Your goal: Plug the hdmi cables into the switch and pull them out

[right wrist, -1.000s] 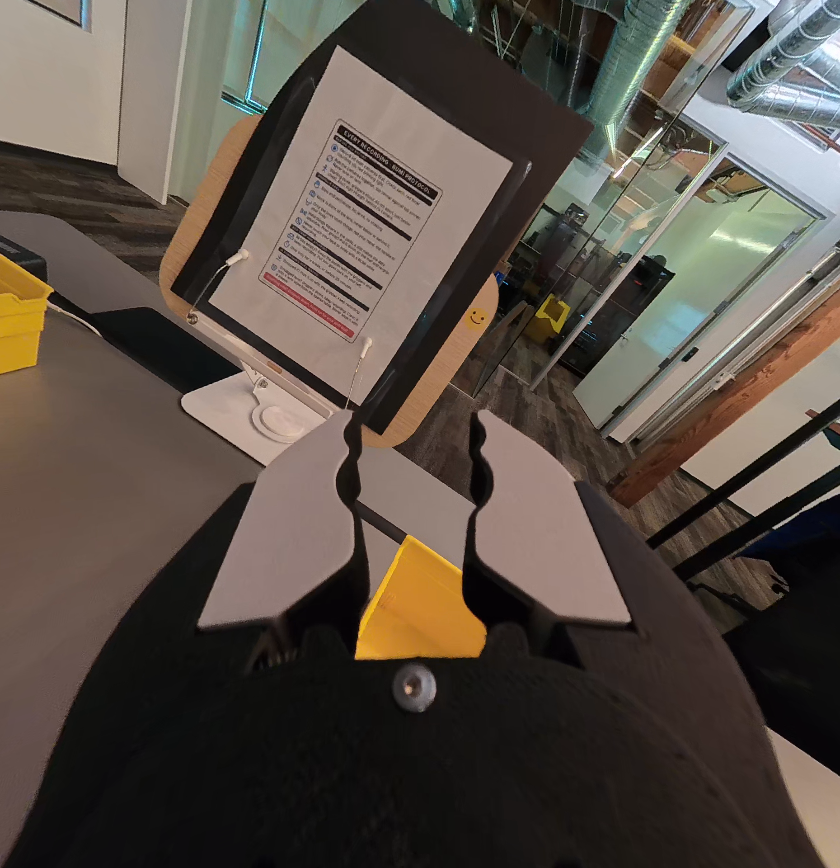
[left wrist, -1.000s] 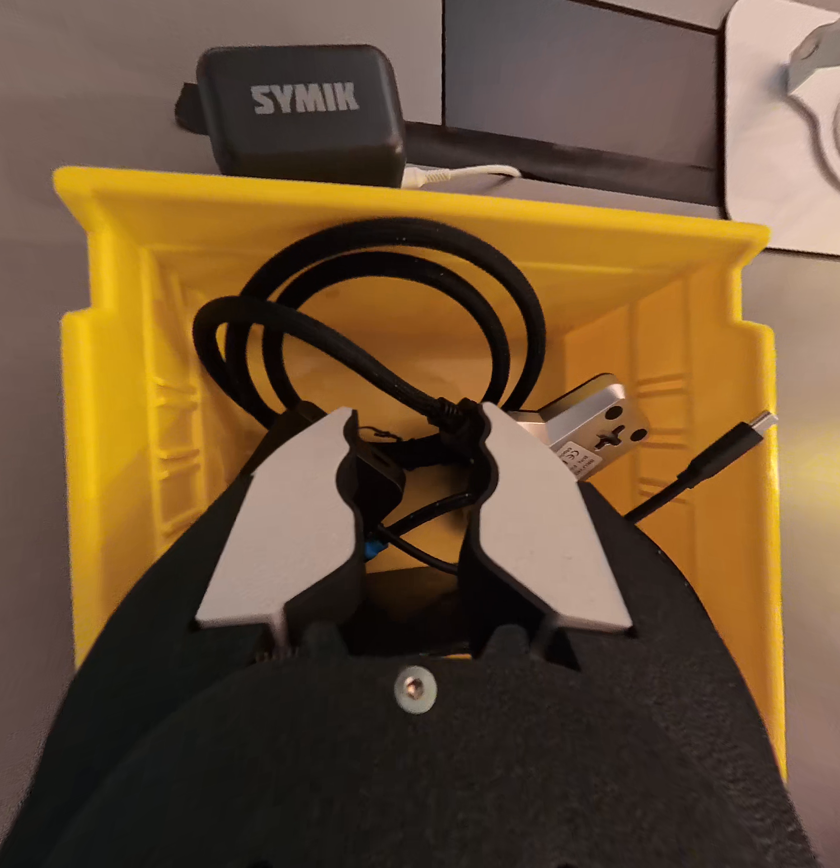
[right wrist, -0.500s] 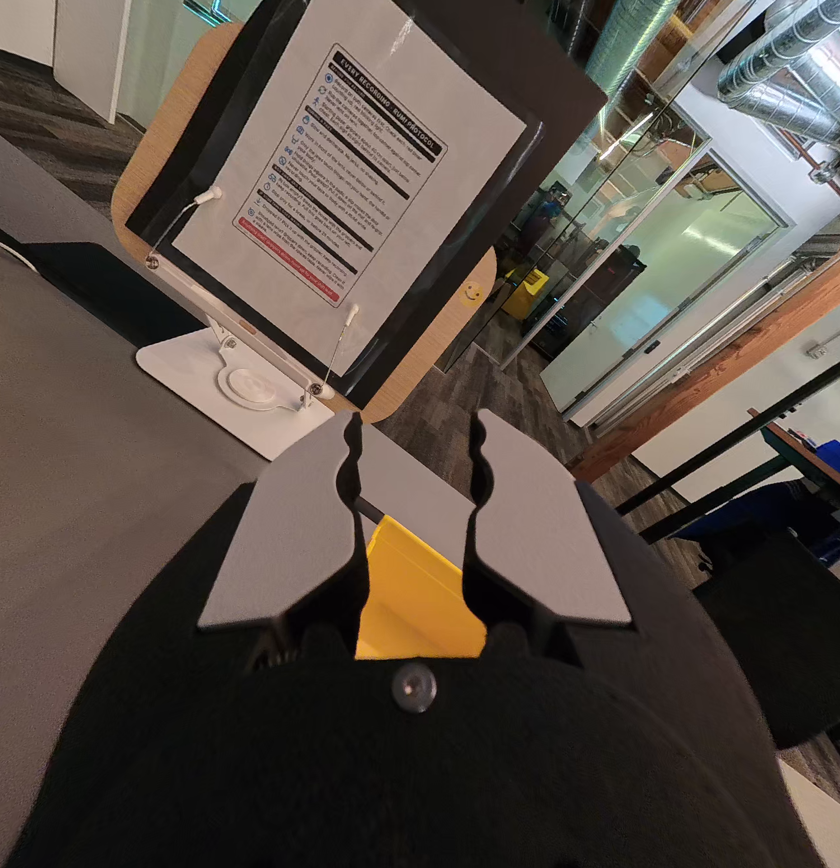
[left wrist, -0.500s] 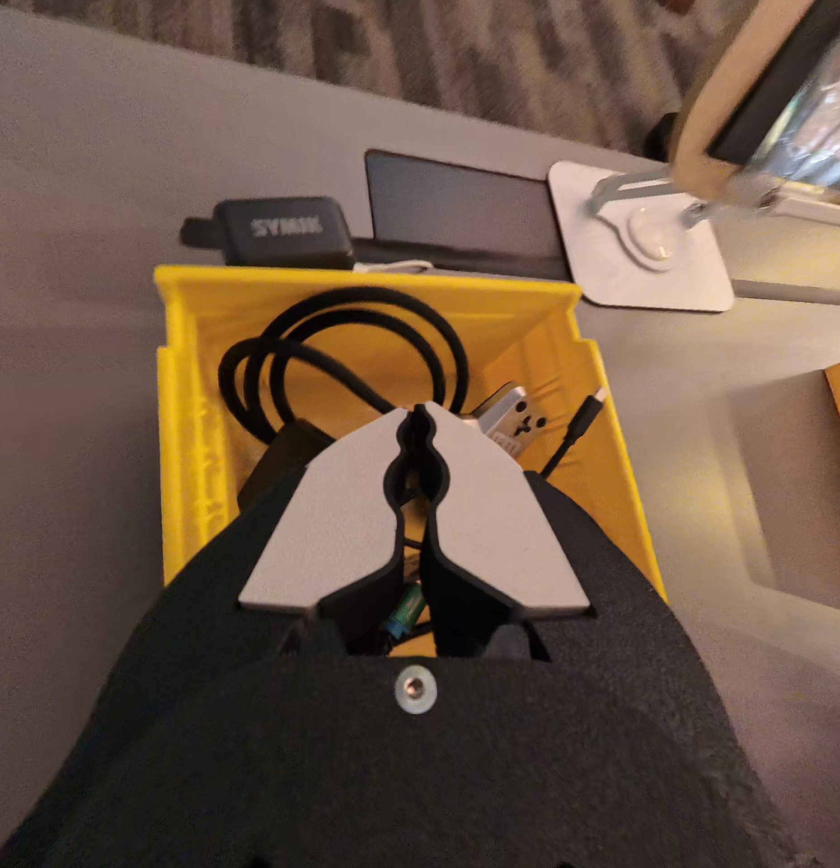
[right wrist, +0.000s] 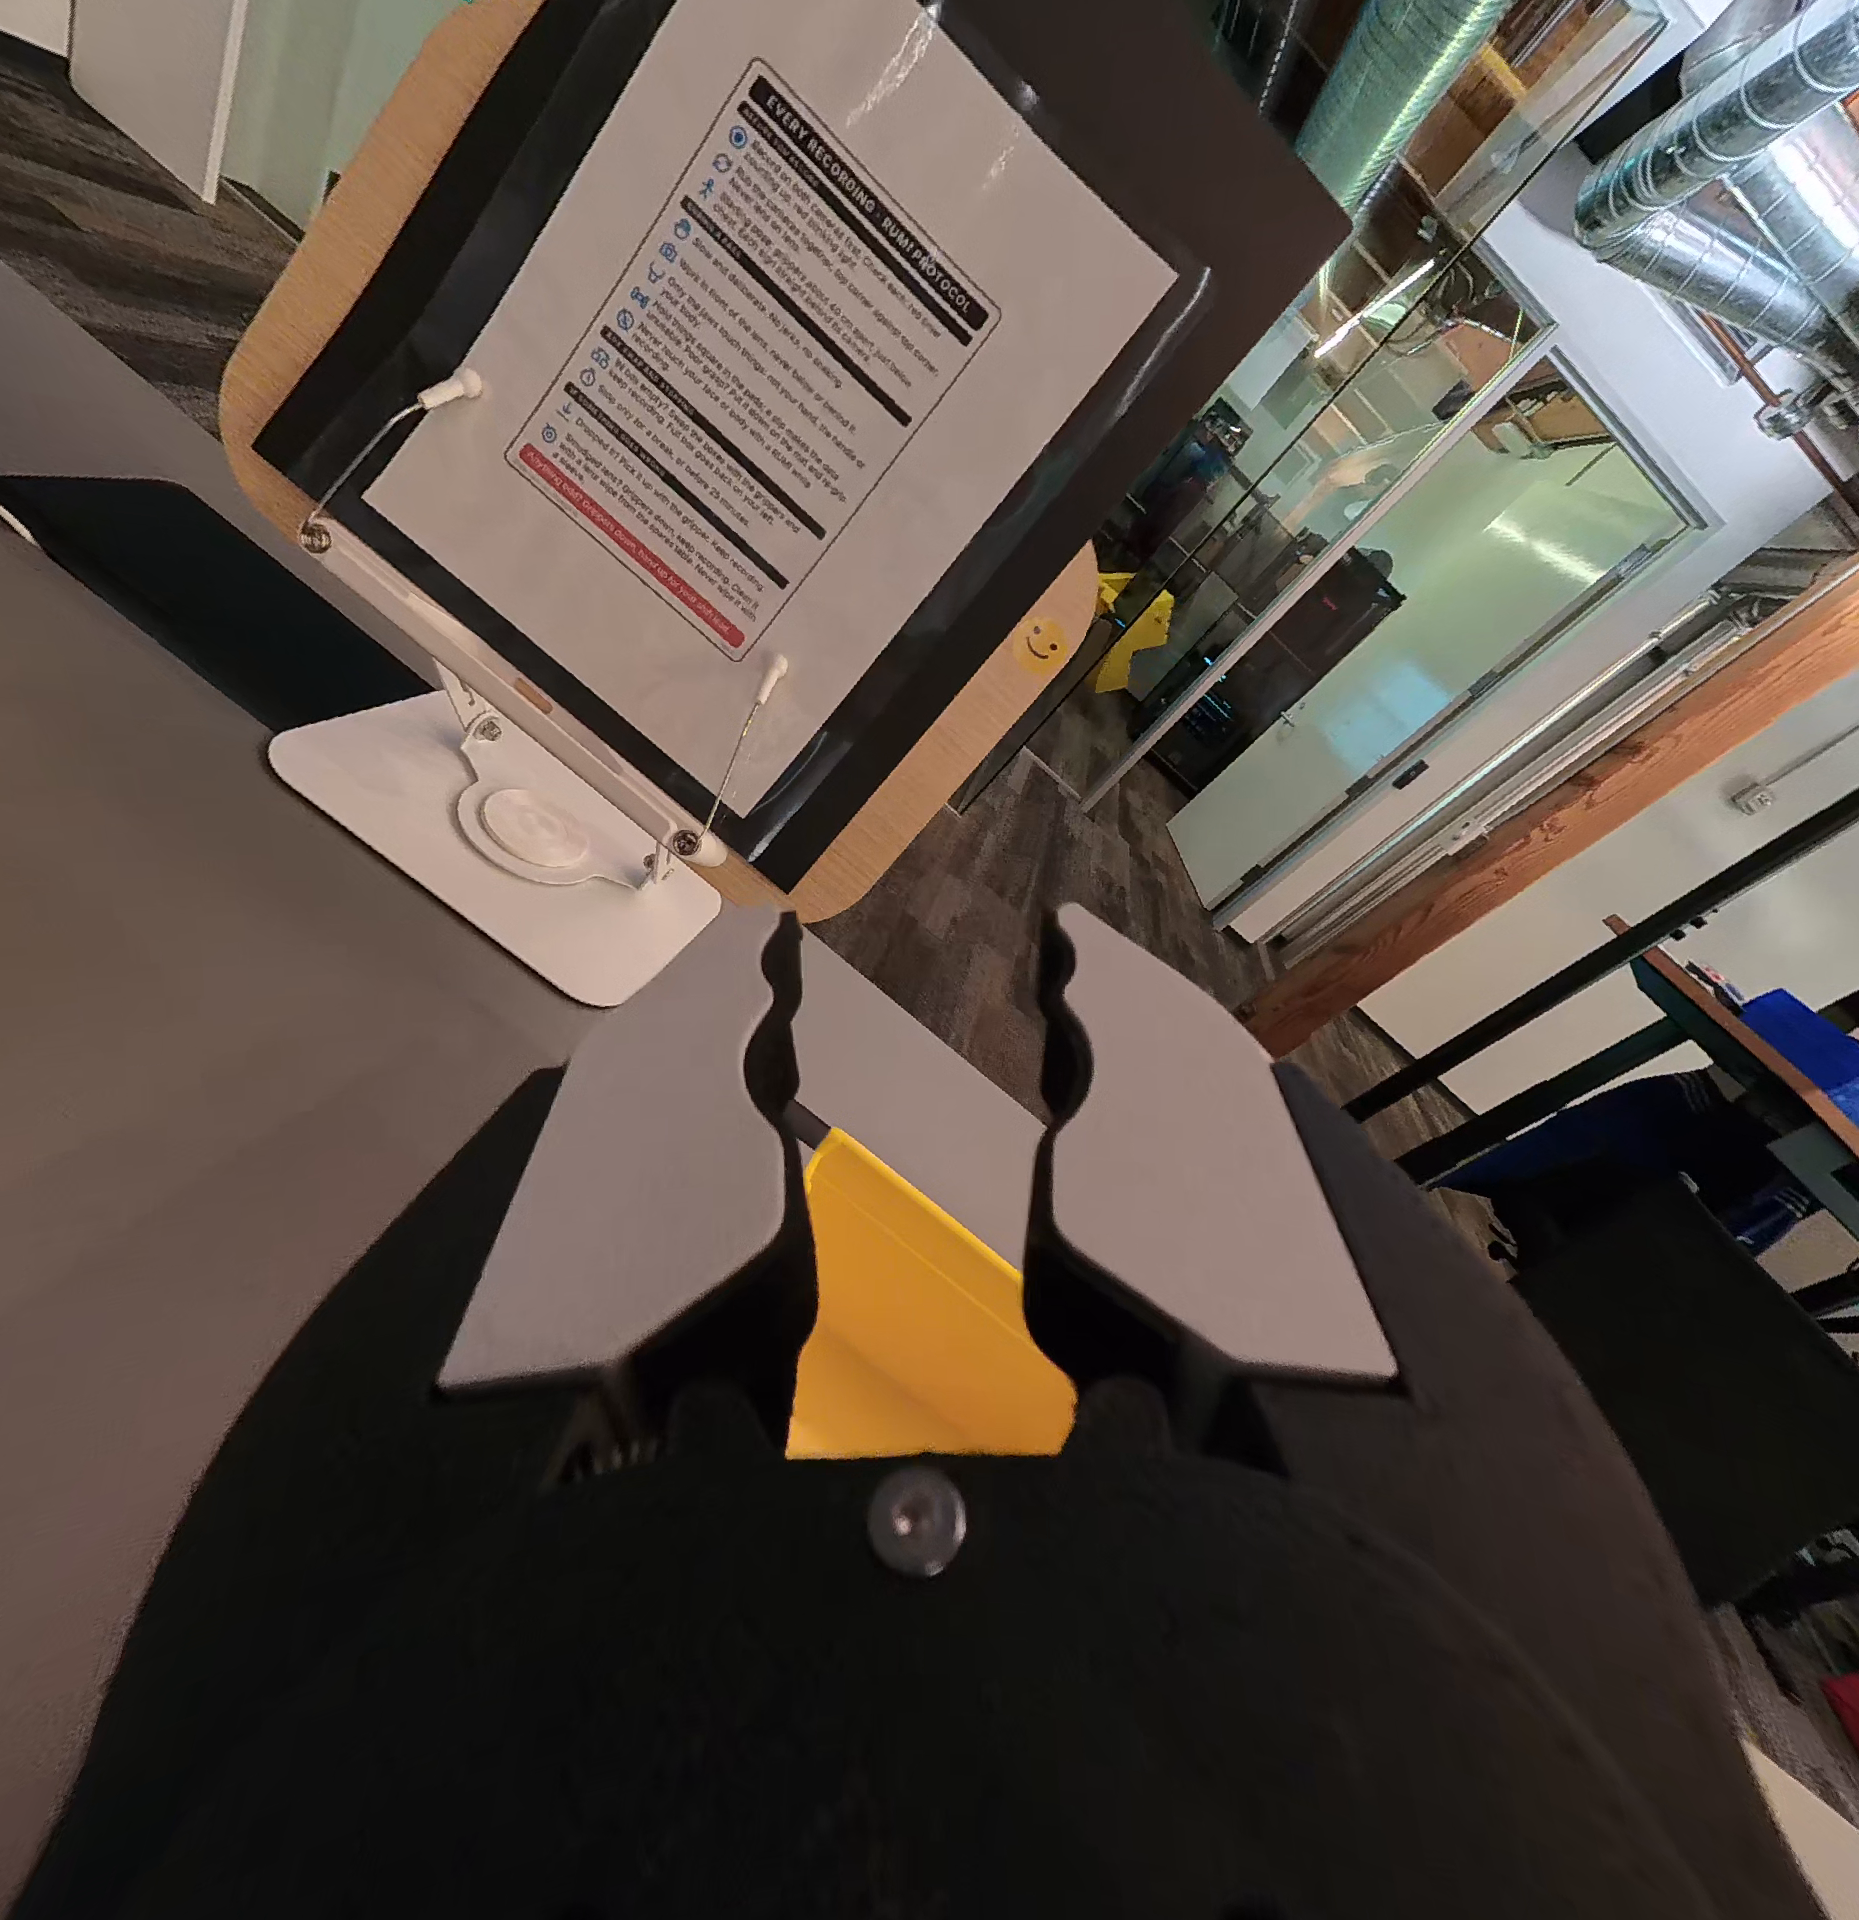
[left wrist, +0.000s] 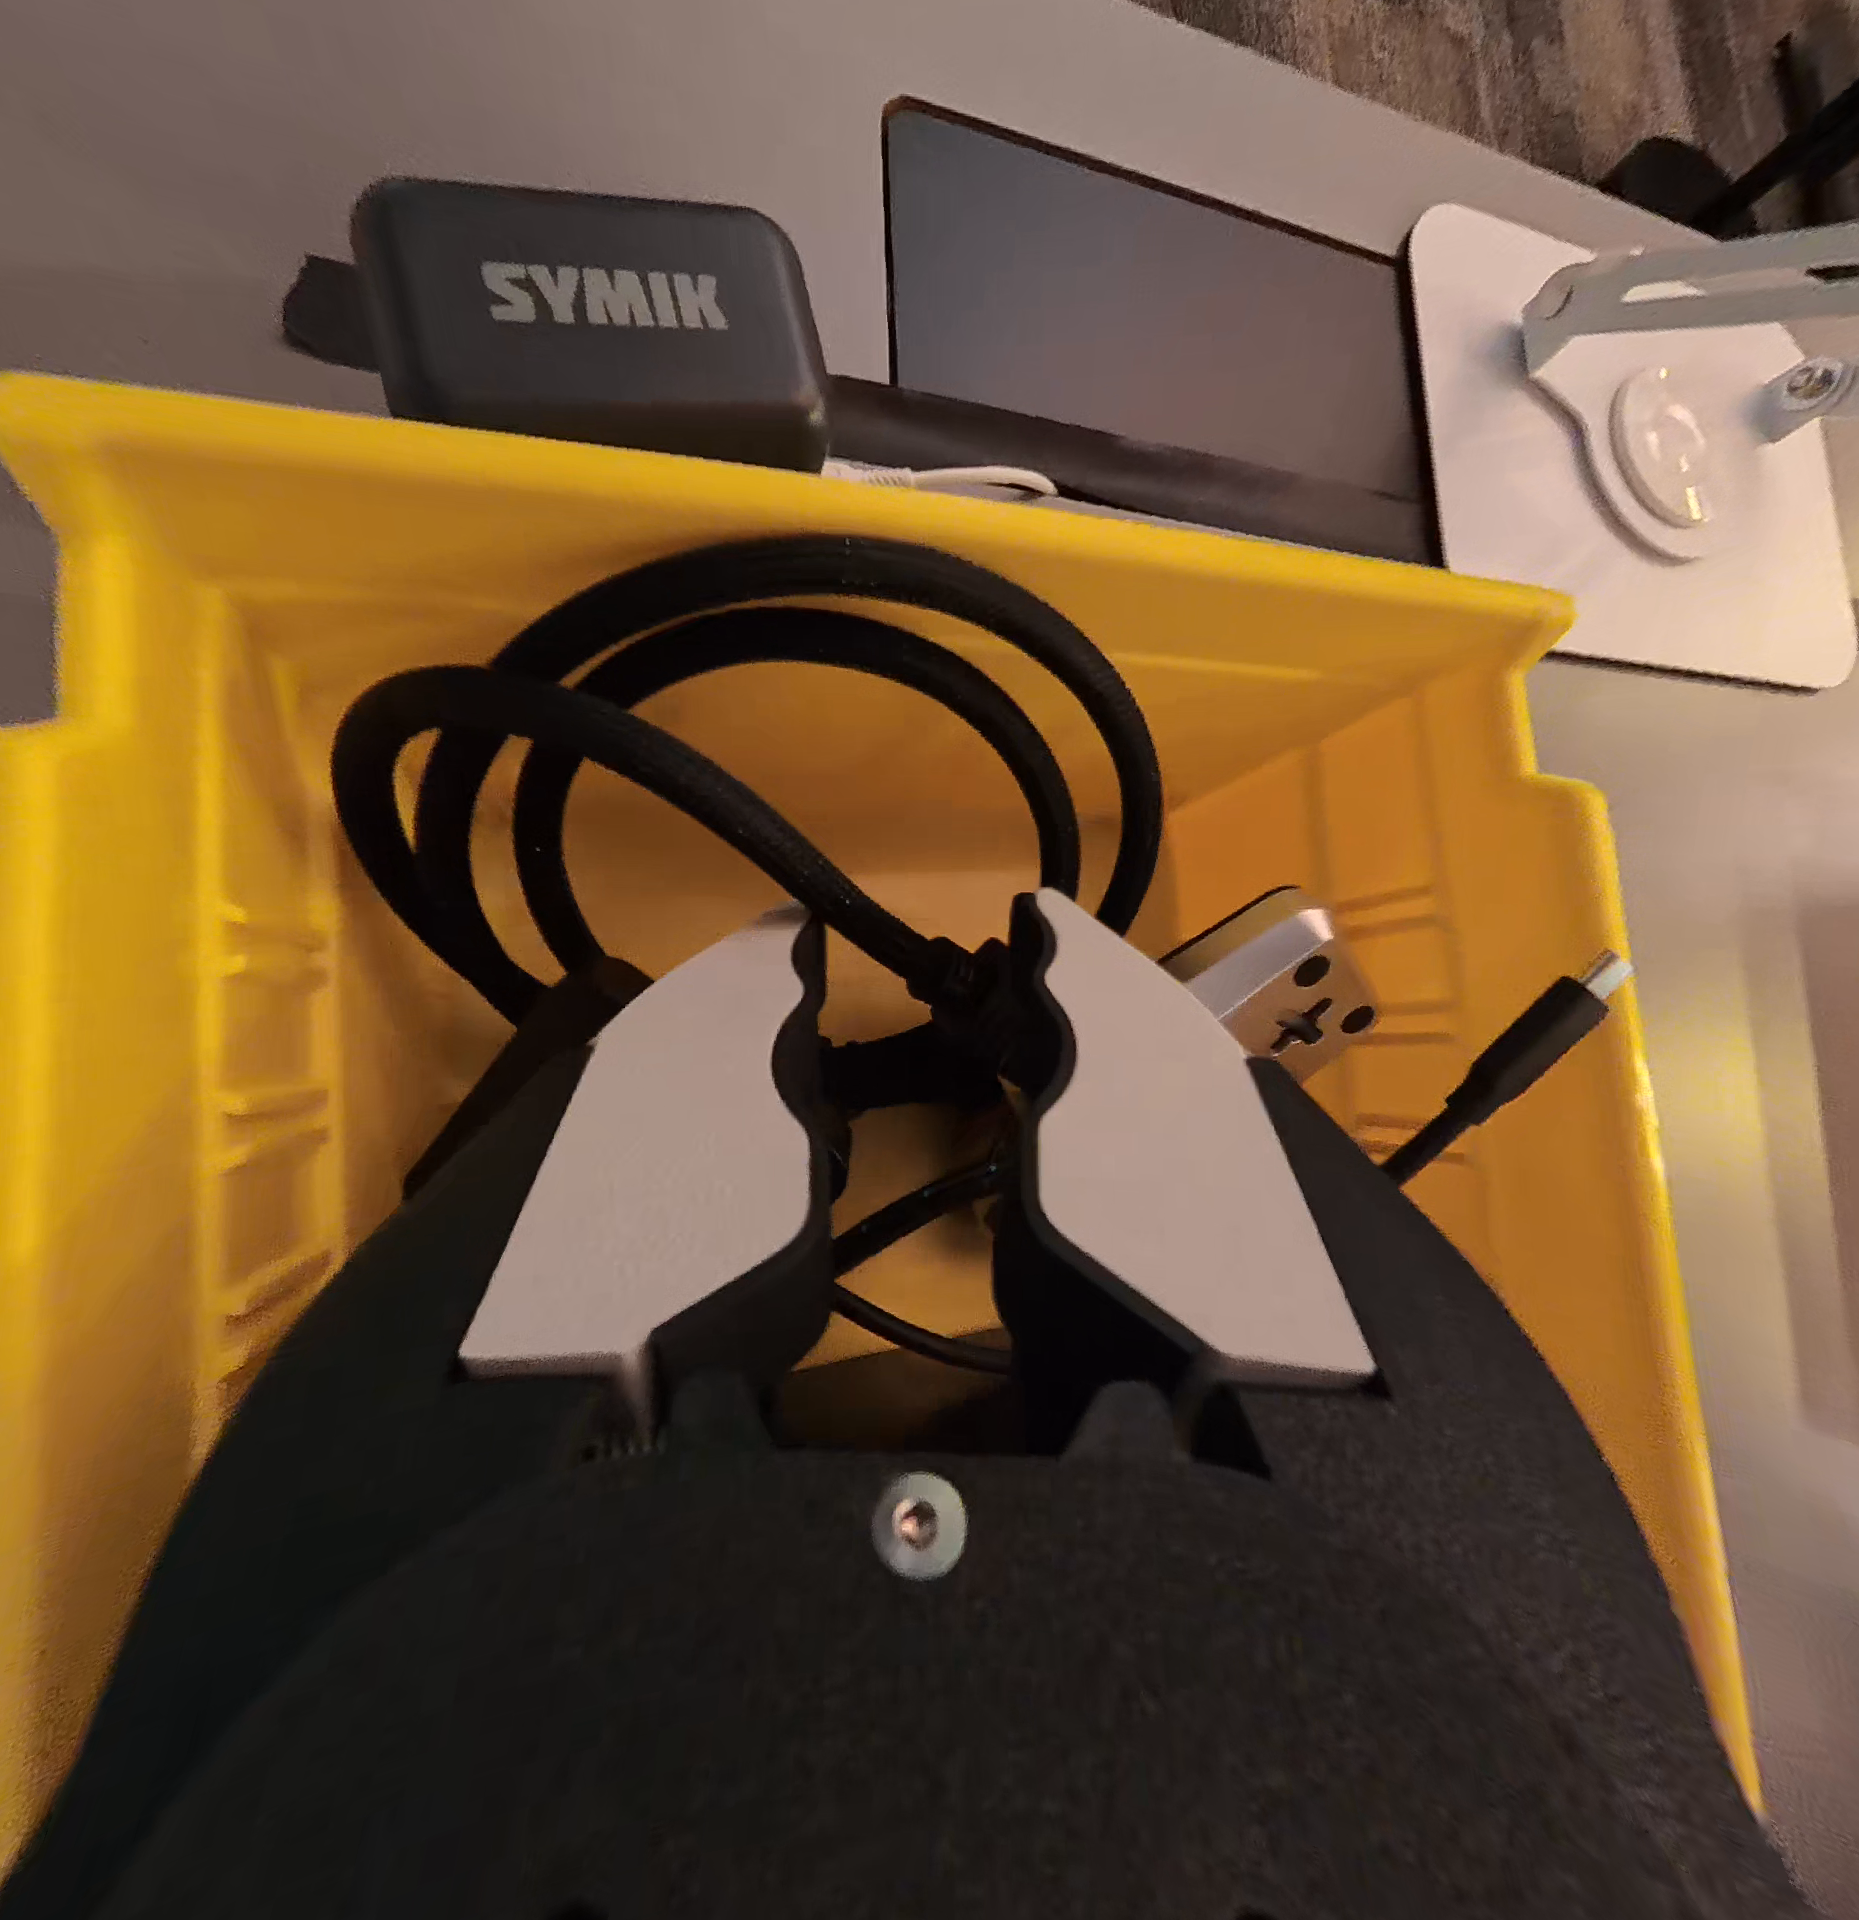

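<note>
You're holding the left gripper over the yellow plastic bin, jaws parted a moderate way, nothing clamped. The coiled black braided HDMI cable is lying inside the bin, its connector end sitting between your fingertips; contact unclear. The silver metal switch box is leaning just right of your right finger, a thin black cable with a small plug beside it. A dark grey power adapter is sitting behind the bin. You're pointing the right gripper across the grey table, jaws apart, empty, toward a white-based document stand; a yellow bin corner is showing between the fingers.
</note>
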Available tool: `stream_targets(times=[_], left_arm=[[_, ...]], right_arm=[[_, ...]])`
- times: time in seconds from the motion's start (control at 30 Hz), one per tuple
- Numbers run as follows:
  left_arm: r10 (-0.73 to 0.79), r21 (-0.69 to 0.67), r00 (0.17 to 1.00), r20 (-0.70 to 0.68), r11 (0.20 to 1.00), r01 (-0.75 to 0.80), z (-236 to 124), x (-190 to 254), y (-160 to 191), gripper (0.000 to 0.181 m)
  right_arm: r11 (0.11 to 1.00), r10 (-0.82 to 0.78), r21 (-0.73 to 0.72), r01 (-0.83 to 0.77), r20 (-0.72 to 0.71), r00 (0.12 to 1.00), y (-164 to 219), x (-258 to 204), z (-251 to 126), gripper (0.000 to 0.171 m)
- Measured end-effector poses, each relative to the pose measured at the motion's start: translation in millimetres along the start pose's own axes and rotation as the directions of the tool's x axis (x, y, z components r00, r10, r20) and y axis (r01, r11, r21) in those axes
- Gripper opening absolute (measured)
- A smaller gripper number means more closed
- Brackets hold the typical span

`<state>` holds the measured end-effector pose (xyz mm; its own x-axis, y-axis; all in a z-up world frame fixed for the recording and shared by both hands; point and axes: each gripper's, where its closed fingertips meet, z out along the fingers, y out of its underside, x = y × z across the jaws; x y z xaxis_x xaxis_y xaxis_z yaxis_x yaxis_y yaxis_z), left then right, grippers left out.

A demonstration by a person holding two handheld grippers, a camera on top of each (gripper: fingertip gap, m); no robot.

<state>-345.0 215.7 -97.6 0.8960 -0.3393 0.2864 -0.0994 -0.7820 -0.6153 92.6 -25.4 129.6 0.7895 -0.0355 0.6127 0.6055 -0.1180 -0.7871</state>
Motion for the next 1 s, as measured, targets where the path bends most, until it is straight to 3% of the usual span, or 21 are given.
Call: stream_targets(times=[0.1,0.4,0.6,1.0], left_arm=[[0.013,0.035,1.0,0.001,0.999,-0.013,-4,-2,-4,0.018],[-0.017,0.124,0.977,-0.211,0.991,0.044,-29,19,-17,0.007],[0.093,0.12,0.986,-0.139,0.99,-0.076,-51,28,-18,0.007],[0.245,0.304,0.968,0.049,0.92,-0.248,-119,44,-48,0.007]], right_arm=[[1.0,-0.013,0.001,0.013,-0.004,1.0,-1,0,-1,0.045],[0.999,-0.042,-0.017,0.041,-0.024,0.999,1,1,1,0.044],[0.998,-0.056,-0.024,0.055,-0.022,0.998,2,-2,4,0.044],[0.997,-0.071,-0.029,0.07,-0.025,0.997,2,-4,7,0.044]])
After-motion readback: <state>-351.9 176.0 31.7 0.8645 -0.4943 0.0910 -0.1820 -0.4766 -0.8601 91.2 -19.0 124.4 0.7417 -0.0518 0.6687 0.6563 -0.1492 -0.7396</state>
